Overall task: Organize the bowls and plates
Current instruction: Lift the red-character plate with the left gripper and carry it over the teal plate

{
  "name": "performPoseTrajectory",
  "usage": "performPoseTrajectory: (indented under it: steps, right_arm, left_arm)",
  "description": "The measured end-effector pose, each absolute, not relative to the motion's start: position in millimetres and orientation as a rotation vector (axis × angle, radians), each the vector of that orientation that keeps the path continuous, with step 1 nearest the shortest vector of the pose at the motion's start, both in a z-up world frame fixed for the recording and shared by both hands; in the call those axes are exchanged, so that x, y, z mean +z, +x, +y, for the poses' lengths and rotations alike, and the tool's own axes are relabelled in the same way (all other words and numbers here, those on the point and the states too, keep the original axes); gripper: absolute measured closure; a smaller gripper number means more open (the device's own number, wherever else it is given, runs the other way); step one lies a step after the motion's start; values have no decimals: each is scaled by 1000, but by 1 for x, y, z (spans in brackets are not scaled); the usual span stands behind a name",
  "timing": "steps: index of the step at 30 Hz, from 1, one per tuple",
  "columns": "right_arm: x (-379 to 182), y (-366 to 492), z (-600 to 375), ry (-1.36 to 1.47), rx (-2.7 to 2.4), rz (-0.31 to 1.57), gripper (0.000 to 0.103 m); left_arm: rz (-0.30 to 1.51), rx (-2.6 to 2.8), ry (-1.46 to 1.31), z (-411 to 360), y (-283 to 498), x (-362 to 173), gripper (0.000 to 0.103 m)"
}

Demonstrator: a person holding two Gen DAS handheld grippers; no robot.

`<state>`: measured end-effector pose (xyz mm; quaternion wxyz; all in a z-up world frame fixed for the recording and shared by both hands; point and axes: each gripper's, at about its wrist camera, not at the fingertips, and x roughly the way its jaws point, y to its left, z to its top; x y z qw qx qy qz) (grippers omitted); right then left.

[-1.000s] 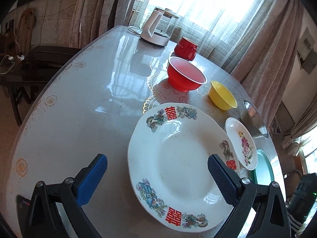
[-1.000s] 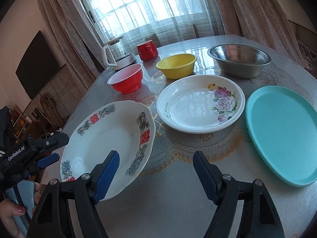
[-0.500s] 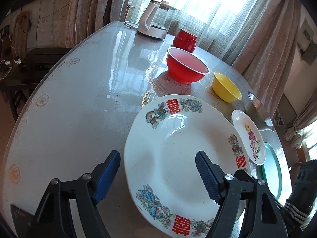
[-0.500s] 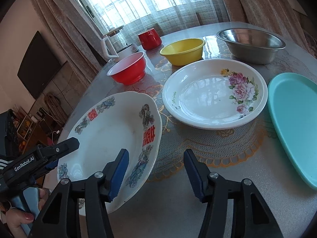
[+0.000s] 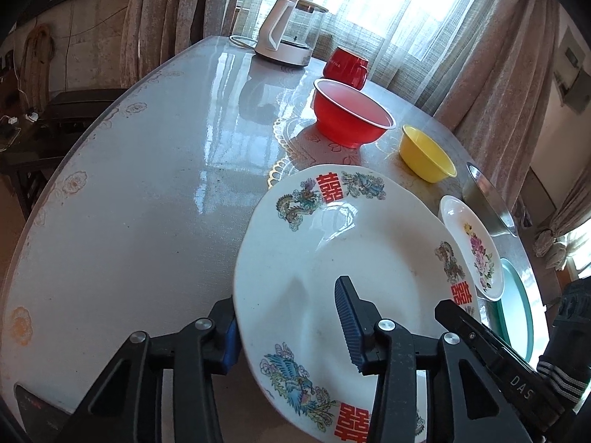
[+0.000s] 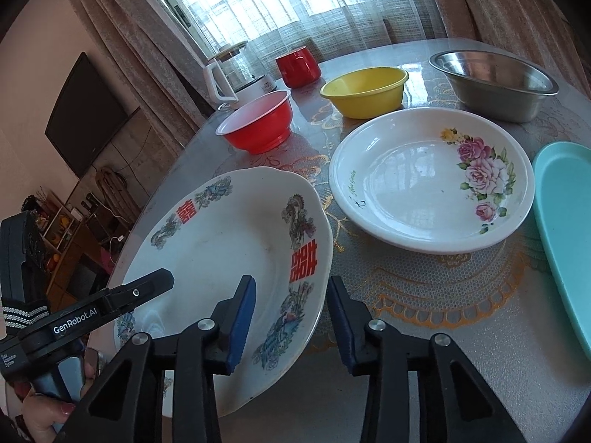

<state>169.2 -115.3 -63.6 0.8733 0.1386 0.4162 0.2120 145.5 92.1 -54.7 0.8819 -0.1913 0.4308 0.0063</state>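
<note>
A large white plate with red characters and birds (image 5: 354,258) lies at the table's near edge; it also shows in the right wrist view (image 6: 221,258). My left gripper (image 5: 288,332) straddles its left rim, jaws partly closed, one finger under, one over. My right gripper (image 6: 291,317) straddles its right rim the same way, with gaps at the pads. A white rose plate (image 6: 428,181), a teal plate (image 6: 565,229), a red bowl (image 6: 258,122), a yellow bowl (image 6: 365,90) and a steel bowl (image 6: 495,81) sit beyond.
A red mug (image 6: 297,66) and a white kettle (image 5: 288,29) stand at the far side by the curtained window. Bare tabletop (image 5: 147,184) spreads to the left of the plate. A lace mat (image 6: 424,288) lies under the plates.
Both grippers moved in over the large plate's opposite rims and narrowed their jaws around it. The plate looks slightly tilted now.
</note>
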Motion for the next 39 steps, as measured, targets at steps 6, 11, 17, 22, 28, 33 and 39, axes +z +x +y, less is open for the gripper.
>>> performPoseTrajectory:
  steps: [6,11,17,22,28,33,39]
  right_arm:
    - [-64,175,-109,277,451,878,68]
    - [-65,175,-112,284,447,882,76]
    - [-64,169,-115,262,460,884,82]
    - [-59,154,-122,240,458,853,82]
    - [-52,131,-140,265,456,830,82]
    - [-47,111,-157,230,428,801,80]
    - [-43,89,-184,221,368,774,79]
  left_arm:
    - [885,34,-383,95,144,-56,69]
    - [866,58,-353,92,142,-56,74]
    - [863,64,-330,87,136,-56,73]
    - [862,44,-297,77,127,-53,73]
    - [854,-9,-252,56,110,-51,73]
    - [855,-84,-232,33,99,-53,71]
    - [848,-175,-216,2,90,-53,71]
